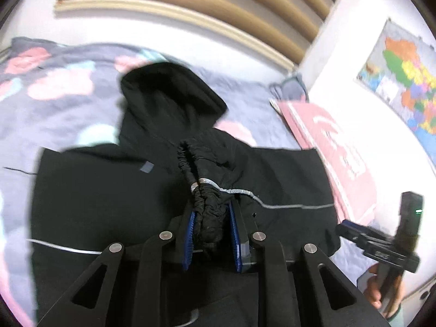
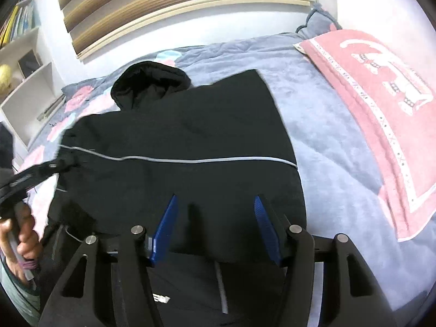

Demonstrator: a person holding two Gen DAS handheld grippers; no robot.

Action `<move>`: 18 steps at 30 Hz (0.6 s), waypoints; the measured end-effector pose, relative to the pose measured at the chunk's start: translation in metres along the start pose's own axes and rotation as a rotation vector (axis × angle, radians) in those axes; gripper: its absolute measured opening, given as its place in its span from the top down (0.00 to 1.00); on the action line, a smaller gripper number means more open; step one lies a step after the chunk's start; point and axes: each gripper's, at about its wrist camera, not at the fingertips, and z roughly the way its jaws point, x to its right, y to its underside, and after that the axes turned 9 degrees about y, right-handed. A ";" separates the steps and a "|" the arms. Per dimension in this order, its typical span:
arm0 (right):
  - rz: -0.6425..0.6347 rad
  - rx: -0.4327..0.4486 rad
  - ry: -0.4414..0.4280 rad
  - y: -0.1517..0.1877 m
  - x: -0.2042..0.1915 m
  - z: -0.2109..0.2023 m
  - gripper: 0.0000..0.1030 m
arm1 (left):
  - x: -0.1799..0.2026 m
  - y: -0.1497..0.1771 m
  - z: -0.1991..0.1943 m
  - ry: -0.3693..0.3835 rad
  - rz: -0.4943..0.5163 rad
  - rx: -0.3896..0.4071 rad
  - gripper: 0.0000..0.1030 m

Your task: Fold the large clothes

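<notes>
Our left claw [image 1: 211,229] is clamped narrow on a bunched, elastic sleeve cuff [image 1: 209,218], low in the middle of the left view; the blue pads [image 1: 190,234] press the gathered black fabric from both sides, so that is a firm hold. From there the sleeve runs up the frame with its grey piping [image 1: 234,190] trailing off to the right across the jacket.

Over to our right claw [image 2: 215,218]: it stands half wide at the bottom centre of the right view, nothing between the blue pads [image 2: 166,226], hovering above the jacket's back panel. We cannot tell whether it brushes the cloth.

The black hooded jacket [image 2: 177,141] lies across the grey-blue bedspread [image 2: 327,114], filling the middle of both views, hood [image 2: 150,81] toward the upper left, near the window blind [image 2: 177,2]. A pink pillow [image 2: 381,103] sits at the right, well apart from the jacket. At the lower left edge of the right view we see the hand [image 2: 21,234] gripping the other tool.

By our reckoning we are early to midway: the body looks spread flat and fairly smooth, one sleeve is in hand, ready to be laid across the back. The other sleeve, the hood and the final folds of the body look to be ahead of us.
</notes>
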 end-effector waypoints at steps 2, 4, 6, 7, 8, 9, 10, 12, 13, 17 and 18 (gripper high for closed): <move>-0.014 -0.008 -0.009 -0.004 -0.017 0.007 0.40 | -0.019 -0.001 -0.029 -0.034 -0.016 0.030 0.78; -0.034 -0.019 -0.020 -0.006 -0.035 0.018 0.40 | -0.038 0.003 -0.051 -0.071 -0.039 0.043 0.78; -0.071 -0.043 -0.015 -0.006 -0.056 0.036 0.40 | -0.068 0.013 -0.065 -0.116 -0.085 0.018 0.78; -0.090 -0.066 0.009 -0.004 -0.068 0.051 0.40 | -0.084 0.020 -0.066 -0.118 -0.119 -0.014 0.78; -0.098 -0.100 0.026 -0.002 -0.077 0.066 0.40 | -0.098 0.028 -0.060 -0.115 -0.155 -0.057 0.78; -0.103 -0.132 0.034 0.002 -0.083 0.079 0.41 | -0.109 0.037 -0.054 -0.124 -0.177 -0.100 0.78; -0.122 -0.183 0.069 0.009 -0.091 0.100 0.40 | -0.120 0.049 -0.043 -0.158 -0.187 -0.160 0.77; -0.189 -0.184 0.143 0.021 -0.106 0.118 0.37 | -0.136 0.066 -0.030 -0.172 -0.195 -0.204 0.75; -0.234 -0.150 0.184 0.025 -0.115 0.118 0.36 | -0.139 0.070 -0.030 -0.162 -0.195 -0.185 0.74; -0.244 -0.179 0.179 0.020 -0.115 0.116 0.36 | -0.141 0.064 -0.047 -0.112 -0.237 -0.128 0.68; -0.222 -0.190 0.155 0.016 -0.111 0.113 0.36 | -0.136 0.060 -0.058 -0.125 -0.229 -0.084 0.62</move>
